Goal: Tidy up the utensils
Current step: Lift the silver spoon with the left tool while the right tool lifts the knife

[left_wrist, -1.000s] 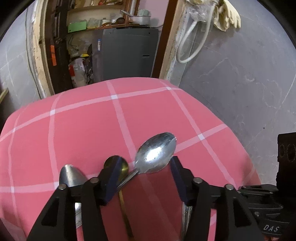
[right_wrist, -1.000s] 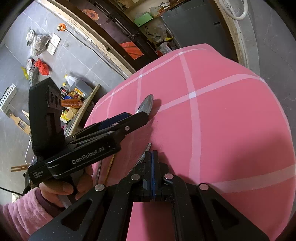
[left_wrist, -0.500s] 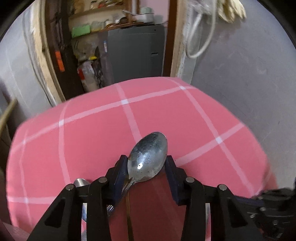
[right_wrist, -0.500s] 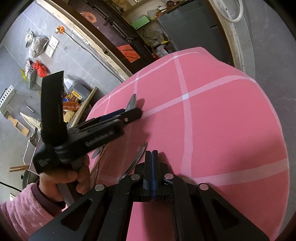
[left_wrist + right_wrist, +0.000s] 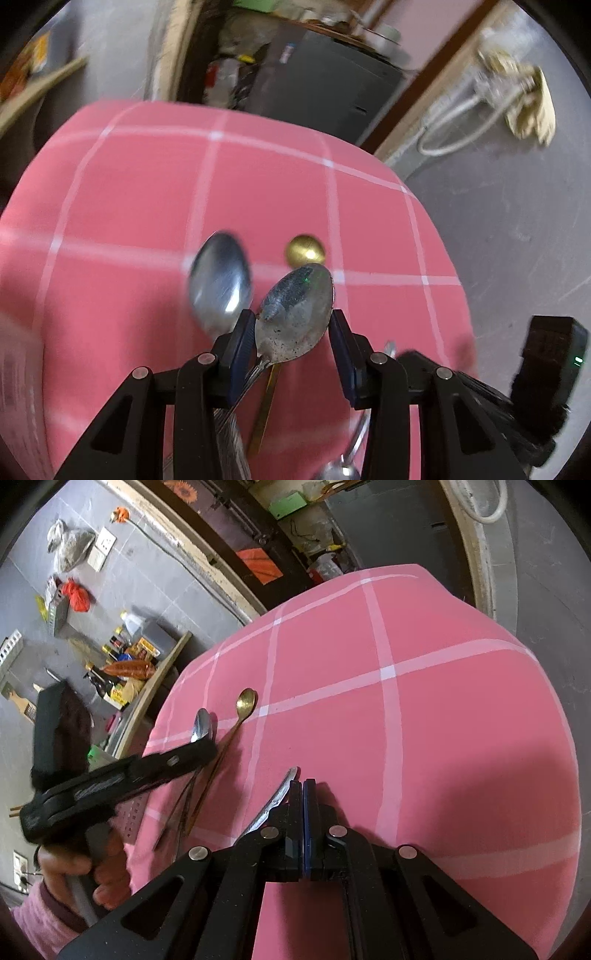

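In the left wrist view, the left gripper (image 5: 292, 334) points steeply down at the pink checked tablecloth (image 5: 147, 192) from the lower centre of the frame. Its blue pads pinch the bowl of a speckled steel spoon (image 5: 295, 317), one pad against each edge, with the handle running back down to the lower left between the fingers. Three spoon bowls show here: the held one, a second steel spoon (image 5: 221, 280) blurred just to its left, and a gold spoon (image 5: 305, 251) whose round bowl peeks out above the held one. Part of the other gripper's body sits at the lower right edge.

In the right wrist view, the right gripper (image 5: 303, 808) reaches up from the bottom centre, angled down at the cloth, its jaws pressed flat together with nothing between them. A curved steel utensil (image 5: 275, 799) lies just beside its left fingertip; whether they touch cannot be told. At left, a hand (image 5: 85, 871) in a pink sleeve (image 5: 33, 926) holds the left gripper (image 5: 199, 747) over the spoons. Three utensils can be counted there, with thin handles bunched under the gripper.
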Demonstrator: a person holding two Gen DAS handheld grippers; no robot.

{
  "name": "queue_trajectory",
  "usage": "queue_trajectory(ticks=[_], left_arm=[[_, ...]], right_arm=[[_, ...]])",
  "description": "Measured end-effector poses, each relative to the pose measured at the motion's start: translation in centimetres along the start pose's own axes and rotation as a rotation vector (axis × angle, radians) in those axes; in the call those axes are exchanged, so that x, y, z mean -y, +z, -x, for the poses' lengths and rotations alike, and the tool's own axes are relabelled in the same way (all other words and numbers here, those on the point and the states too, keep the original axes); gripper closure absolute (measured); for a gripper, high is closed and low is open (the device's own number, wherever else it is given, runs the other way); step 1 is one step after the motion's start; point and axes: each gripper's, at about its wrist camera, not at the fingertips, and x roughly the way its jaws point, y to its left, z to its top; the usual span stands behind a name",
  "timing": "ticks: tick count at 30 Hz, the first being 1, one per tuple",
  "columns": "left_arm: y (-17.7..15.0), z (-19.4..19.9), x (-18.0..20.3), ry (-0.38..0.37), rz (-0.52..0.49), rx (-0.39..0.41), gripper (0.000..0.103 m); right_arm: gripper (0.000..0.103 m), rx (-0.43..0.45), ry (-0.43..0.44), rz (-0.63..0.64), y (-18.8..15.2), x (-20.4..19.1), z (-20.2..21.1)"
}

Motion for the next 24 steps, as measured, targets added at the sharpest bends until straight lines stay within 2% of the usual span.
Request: queue_trajectory(ticks=[2,4,6,8,14,19,20,24], left_arm=[[-1.0,0.8,-0.9,-0.013,0.049,0.005,0.064],[-1.9,1.6,-1.8,-0.030,0.094,0.011,0.064],[-2.5,2.2,-2.5,-0.045,0.124,0.016,0.064],[-3.2,2.8,-2.9,-0.057,0.144,0.023,0.064],[-5.6,4.3,-4.4,-0.078,0.207,0.024,0.064],[-7.5,5.5,-4.9,-0.077,0.220,0.022,0.064],[-7.8,5.8,-5.1,-0.081,0.223,0.021,0.064],[-9.0,6.4,-5.1,-0.081,0.234,0.017,0.064]], right_arm=[[0.099,-0.014,-0.012,-0.006,0.4,-0.4,-0.3],[0.091,-0.016,-0.021,-0.006,0.5,-1.0,-0.5],[0.075,-0.015,-0.031,-0.001,0.5,-2.0,-0.5],[0.070,-0.014,-0.071,0.024,0.3,-3.1,-0.6],[0.070,-0.025,-0.256,0.180,-0.2,-6.3,-1.5],[0.072,-0.074,-0.334,0.276,0.4,-8.0,-1.7],[0.078,-0.105,-0.328,0.278,0.5,-8.2,-1.7],[0.087,-0.194,-0.249,0.236,0.4,-7.9,-0.5]])
